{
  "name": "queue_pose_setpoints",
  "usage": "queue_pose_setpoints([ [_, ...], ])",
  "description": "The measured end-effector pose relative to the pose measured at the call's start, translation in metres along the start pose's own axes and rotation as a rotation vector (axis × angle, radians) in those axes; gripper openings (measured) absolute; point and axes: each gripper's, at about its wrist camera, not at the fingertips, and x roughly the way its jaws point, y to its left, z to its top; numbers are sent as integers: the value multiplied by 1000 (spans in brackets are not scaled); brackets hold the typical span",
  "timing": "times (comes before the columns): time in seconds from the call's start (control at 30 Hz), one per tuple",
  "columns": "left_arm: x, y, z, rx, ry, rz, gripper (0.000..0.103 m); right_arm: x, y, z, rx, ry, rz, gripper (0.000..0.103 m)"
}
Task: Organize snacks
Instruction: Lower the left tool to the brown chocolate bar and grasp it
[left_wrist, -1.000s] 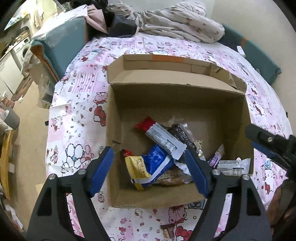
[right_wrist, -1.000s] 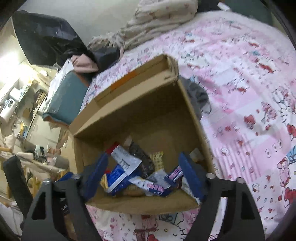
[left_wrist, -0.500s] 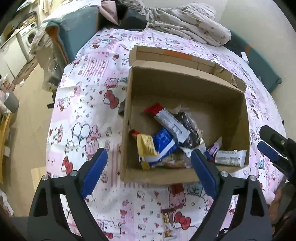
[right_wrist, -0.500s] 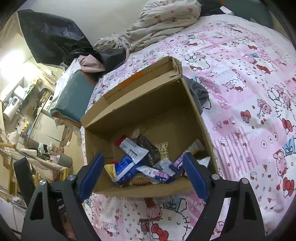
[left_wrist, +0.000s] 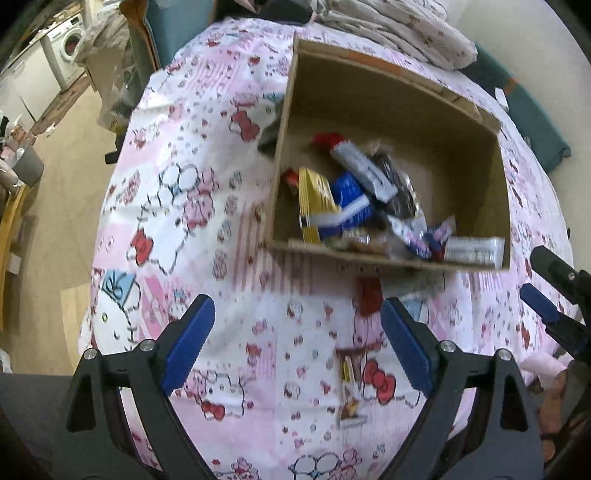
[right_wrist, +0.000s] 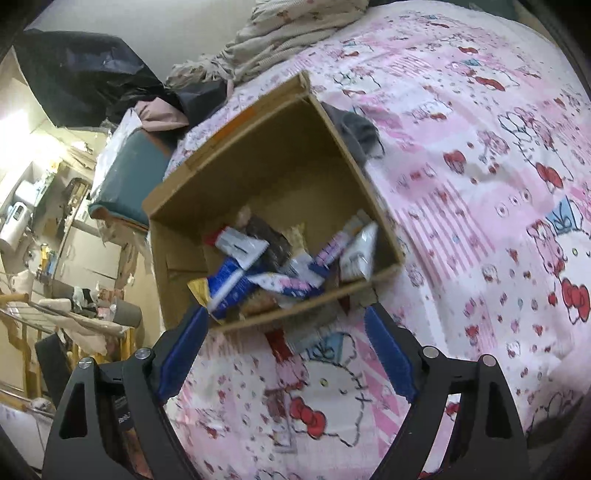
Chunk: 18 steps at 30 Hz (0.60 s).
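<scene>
An open cardboard box stands on a pink cartoon-print bedspread; it also shows in the right wrist view. Inside lie several snack packets, among them a blue and white one, a yellow one and a red-tipped white bar. A small snack bar lies on the bedspread in front of the box. My left gripper is open and empty above the bedspread, short of the box. My right gripper is open and empty near the box's front edge; it also shows in the left wrist view.
A crumpled beige blanket lies behind the box. A teal cushion and dark clothes sit past the bed's far left. The bed edge drops to a cluttered floor on the left. A grey cloth lies beside the box.
Both grippers have drawn back from the box, which now looks smaller and farther. The left one now sits over the bedspread, with a small snack bar in view beneath it.
</scene>
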Motion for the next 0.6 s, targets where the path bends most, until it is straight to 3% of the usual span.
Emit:
queue_pose_setpoints([
  [0.33,15,-3,-32,-19,46,-16,89,17,-49,-40,127,80,-47,89],
  [0.43,27,-21,-46,32,56,-10,89,24,-57,-41,189,109,-21,89],
  [0.6,52,-52,-71,150,122,5,88,24,-52,-37,151,88,-50,89],
])
